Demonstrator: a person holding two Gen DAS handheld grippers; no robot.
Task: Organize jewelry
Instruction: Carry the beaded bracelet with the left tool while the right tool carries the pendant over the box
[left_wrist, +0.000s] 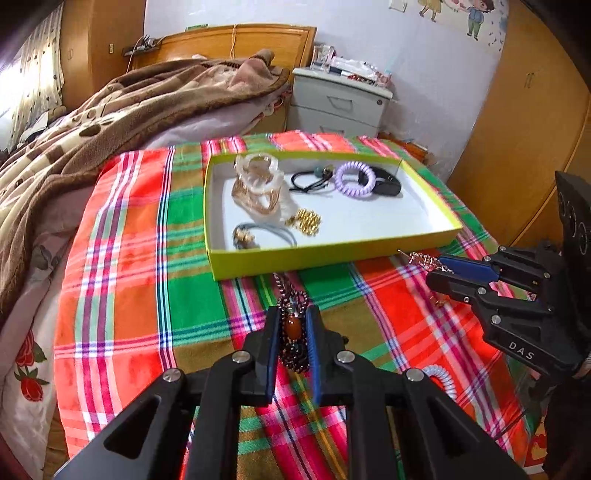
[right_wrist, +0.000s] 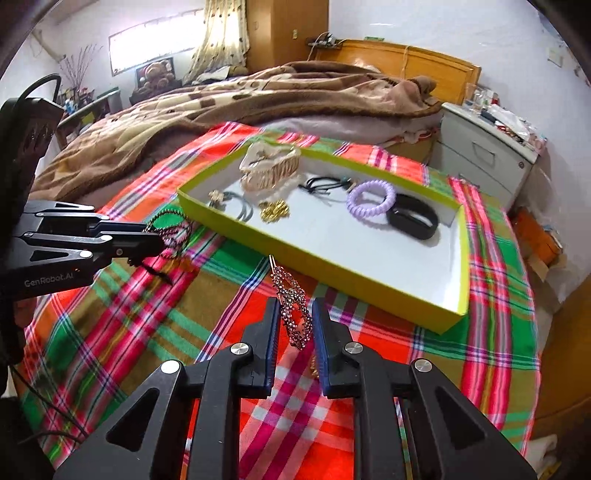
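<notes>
My left gripper (left_wrist: 292, 317) is shut on a dark beaded necklace (left_wrist: 293, 325) with an orange stone, its chain trailing toward the box. In the right wrist view that same left gripper (right_wrist: 157, 242) shows at the left with the beaded necklace (right_wrist: 170, 229) in its tips. My right gripper (right_wrist: 294, 314) is shut on a sparkly rhinestone hair clip (right_wrist: 293, 306), held just above the cloth. The right gripper (left_wrist: 437, 271) also appears at the right of the left wrist view, with the hair clip (left_wrist: 424, 258) at its tips. A shallow yellow-green box (left_wrist: 332, 254) with a white floor lies beyond both.
The box (right_wrist: 369, 280) holds a purple coil hair tie (right_wrist: 371, 199), a black band (right_wrist: 413, 219), black cords, gold beads (right_wrist: 275, 210), a grey cord and pale bangles (right_wrist: 266, 166). A plaid cloth (left_wrist: 140, 258) covers the surface. A white coil tie (left_wrist: 441, 378) lies on it. A bed and nightstand (left_wrist: 338, 99) stand behind.
</notes>
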